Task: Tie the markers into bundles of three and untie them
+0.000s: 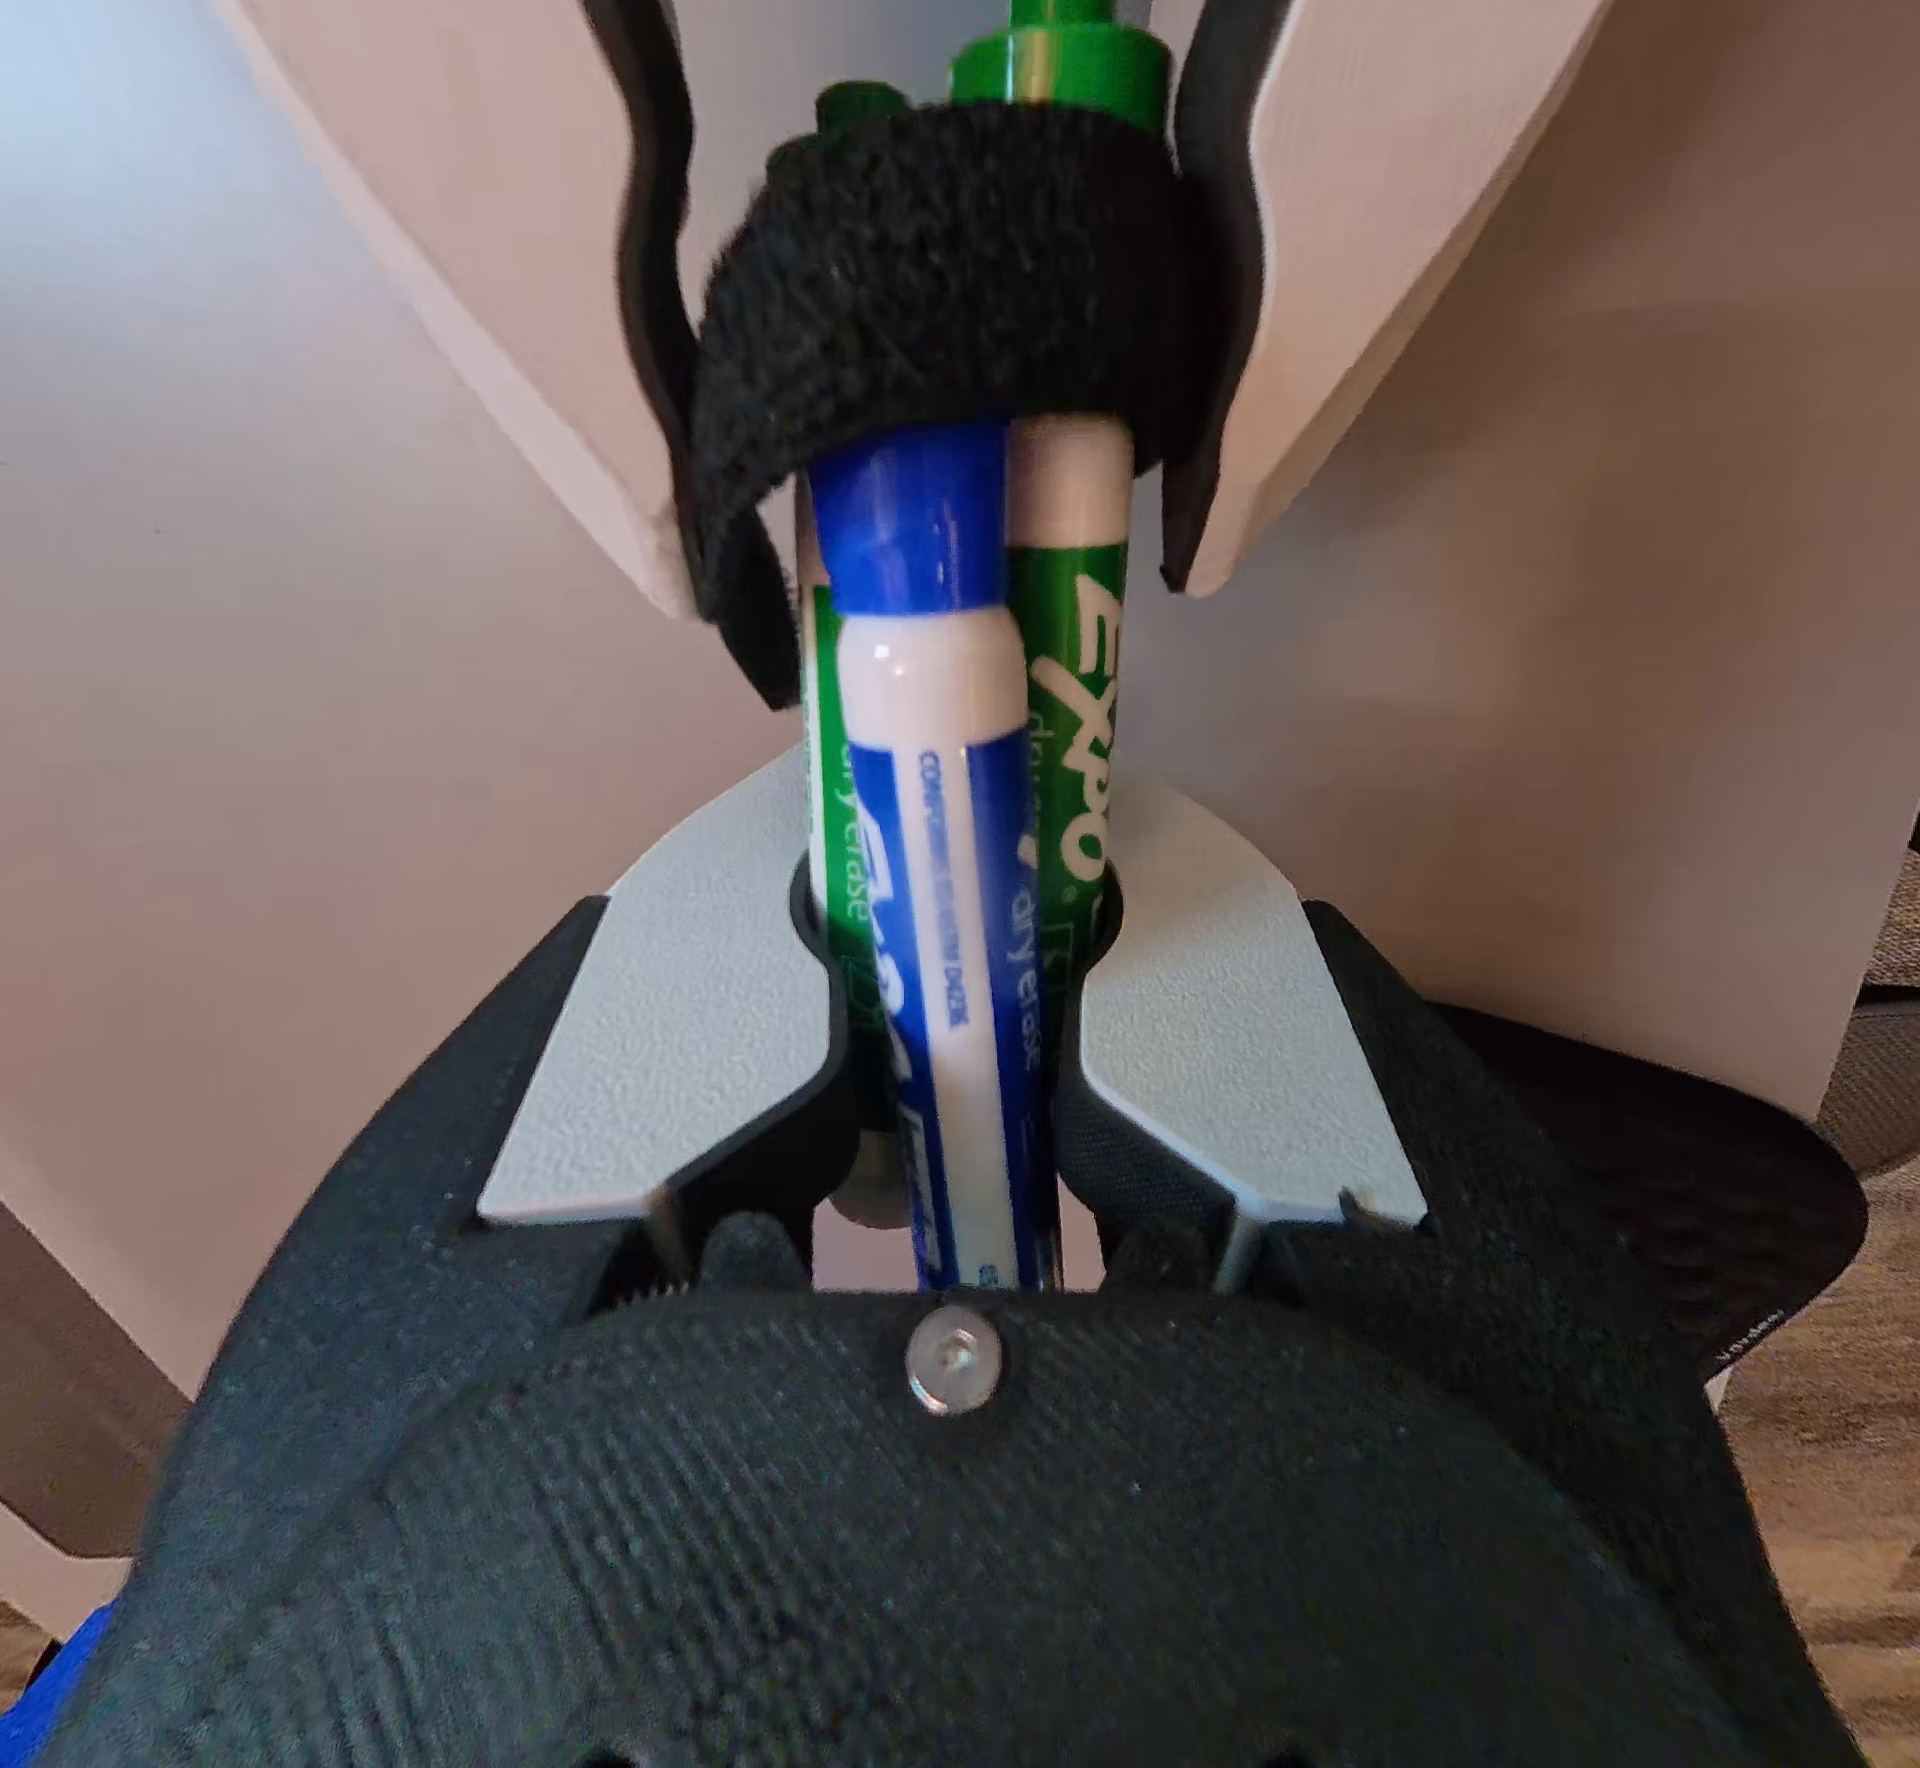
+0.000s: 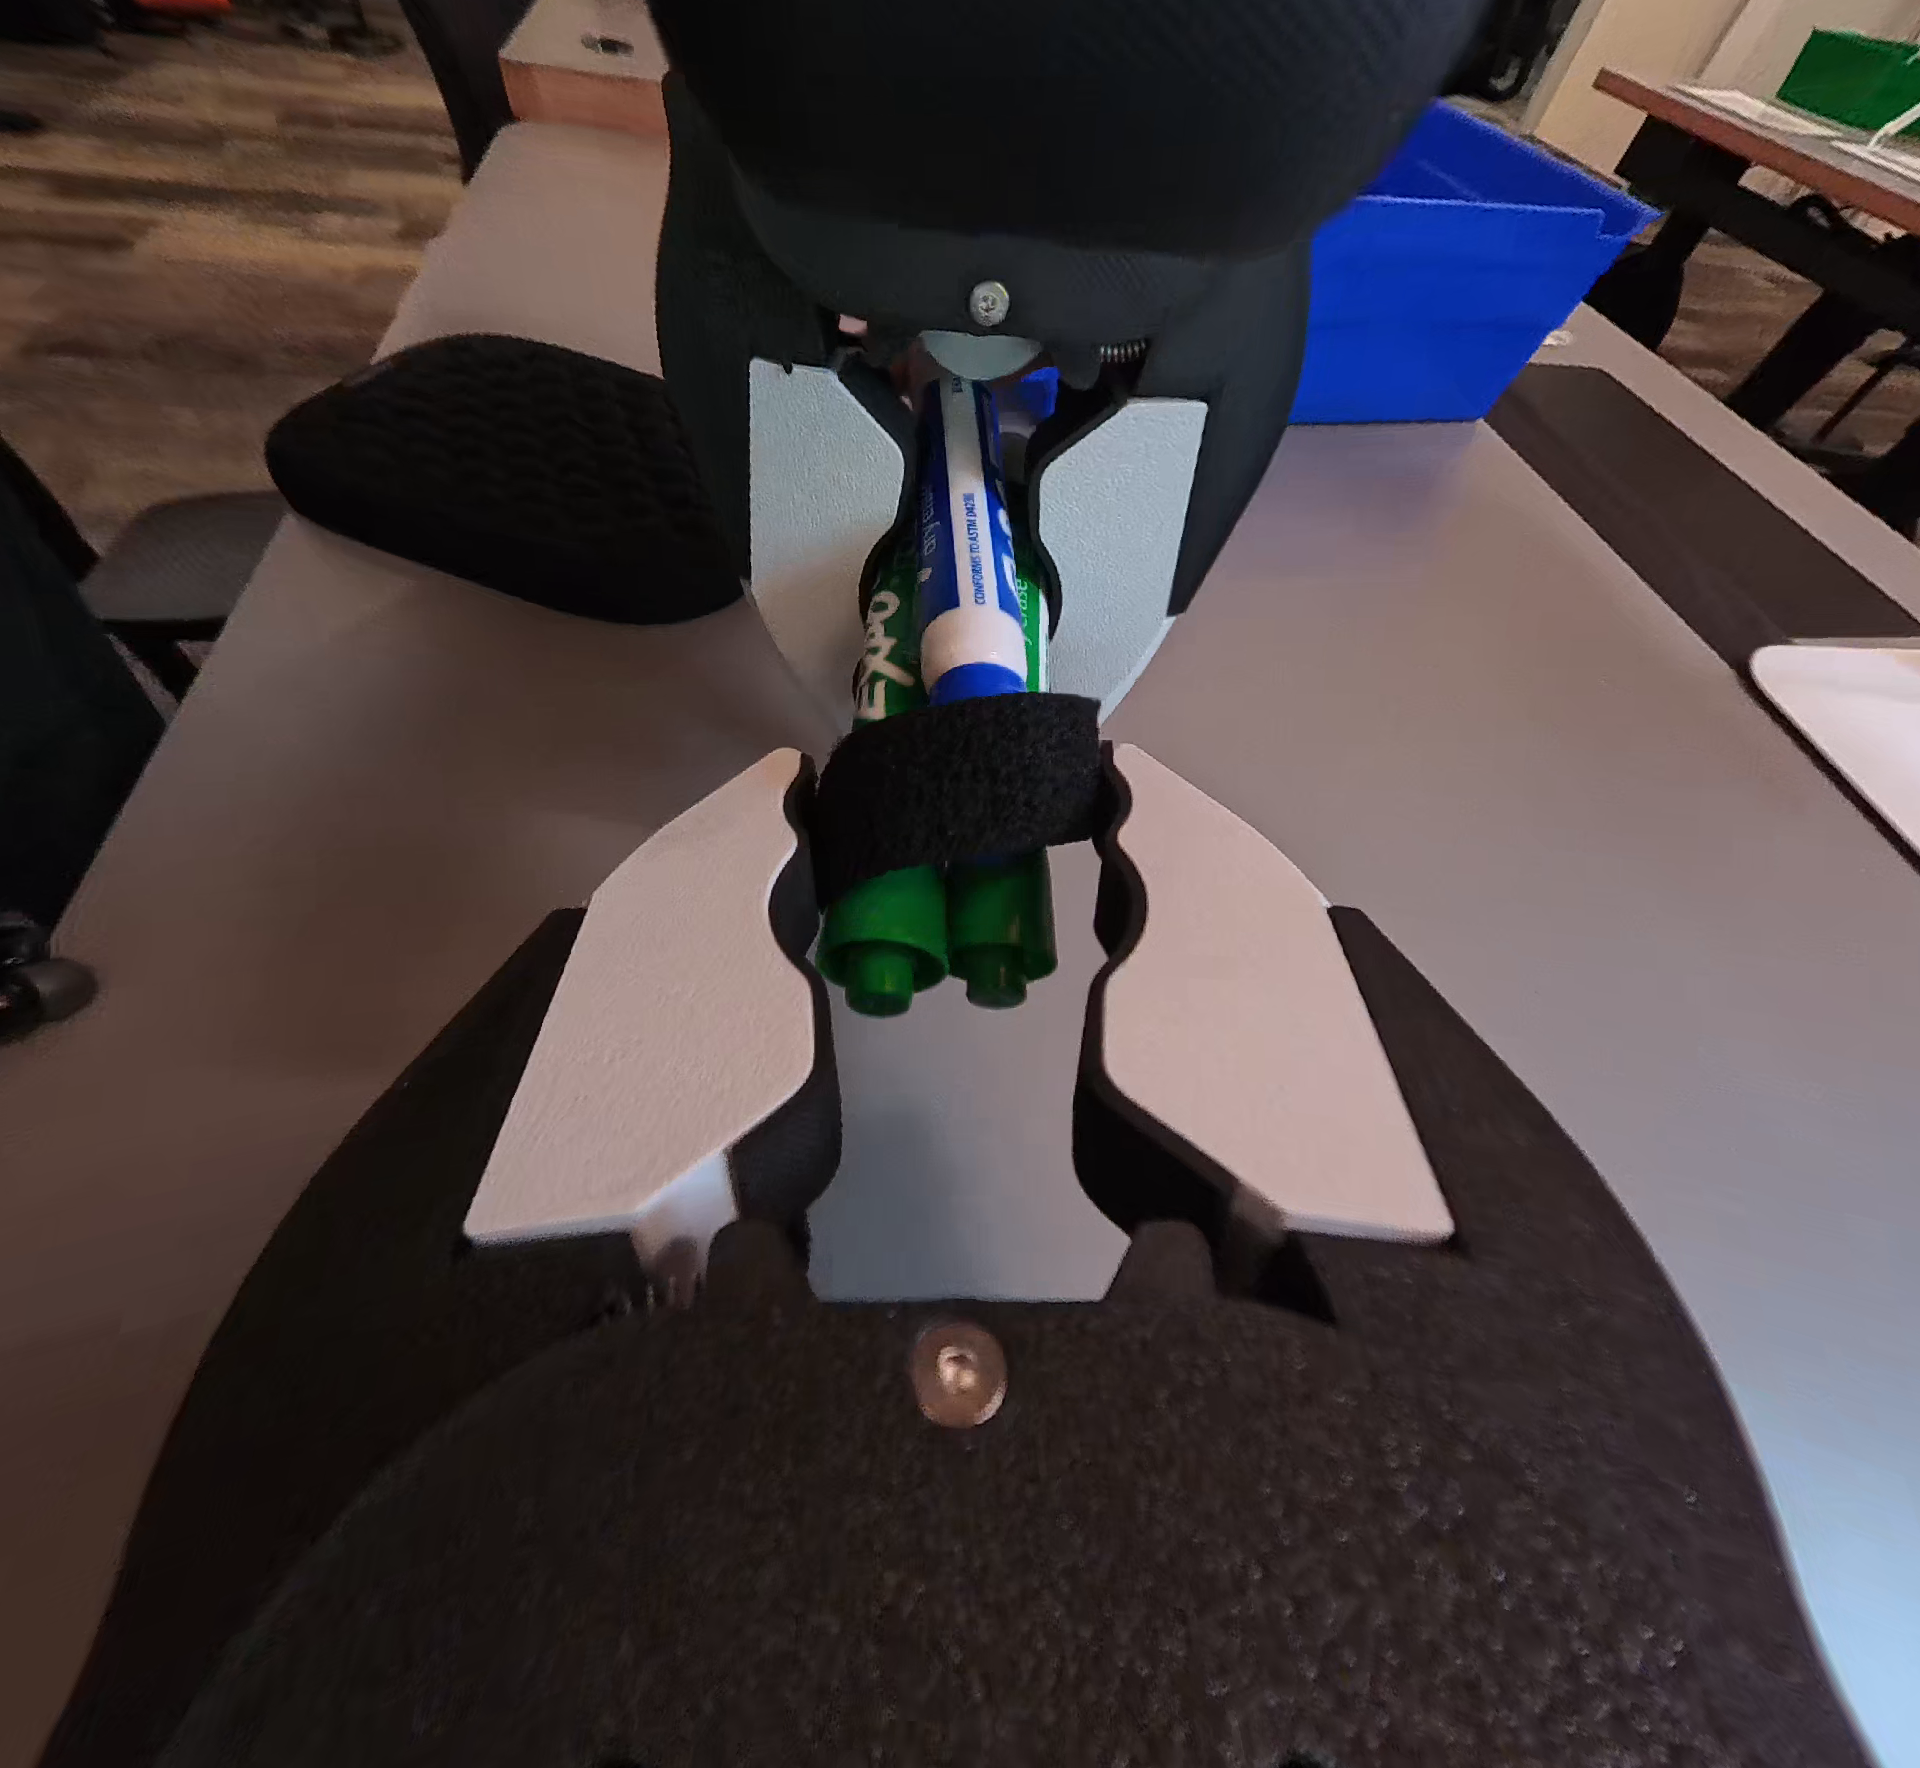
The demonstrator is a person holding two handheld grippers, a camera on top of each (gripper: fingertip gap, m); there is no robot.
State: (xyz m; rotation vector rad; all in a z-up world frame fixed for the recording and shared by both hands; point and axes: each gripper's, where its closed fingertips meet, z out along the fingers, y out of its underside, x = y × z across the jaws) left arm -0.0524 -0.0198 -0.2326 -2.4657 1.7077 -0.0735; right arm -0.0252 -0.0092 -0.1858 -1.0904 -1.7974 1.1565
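Above the grey surface (image 2: pixel 1455 783), between the two facing tools: one bundle of three markers (image 2: pixel 961 596), two green and one blue, held clear of the surface and bound near the cap end by a black hook-and-loop strap (image 2: pixel 961 783).

Left gripper (image 1: pixel 961 918): fingers closed narrow on the barrels of the bundle, toward the tail end. Right gripper (image 2: pixel 956 825): fingers set at either side of the strap, touching or all but touching it; whether they press it firmly cannot be told.

Step in hand, as judged: the strap is wrapped round, so this is either the last pressing of the tie or the start of undoing it. To do it well, the left tool should hold the barrels steady and not twist, while the right works only on the strap's loose tail (image 1: pixel 753 617), which hangs at one side, rather than squeezing the whole band. Pulling along the markers risks sliding the strap off the caps.

Left wrist view only: the loose tail, and the stepped green caps (image 1: pixel 1060 56) beyond the band.

Right wrist view only: a blue bin (image 2: pixel 1455 295) at the far edge, a black mesh chair part (image 2: pixel 499 471), a white item (image 2: pixel 1849 721) at the right edge, and the room behind.
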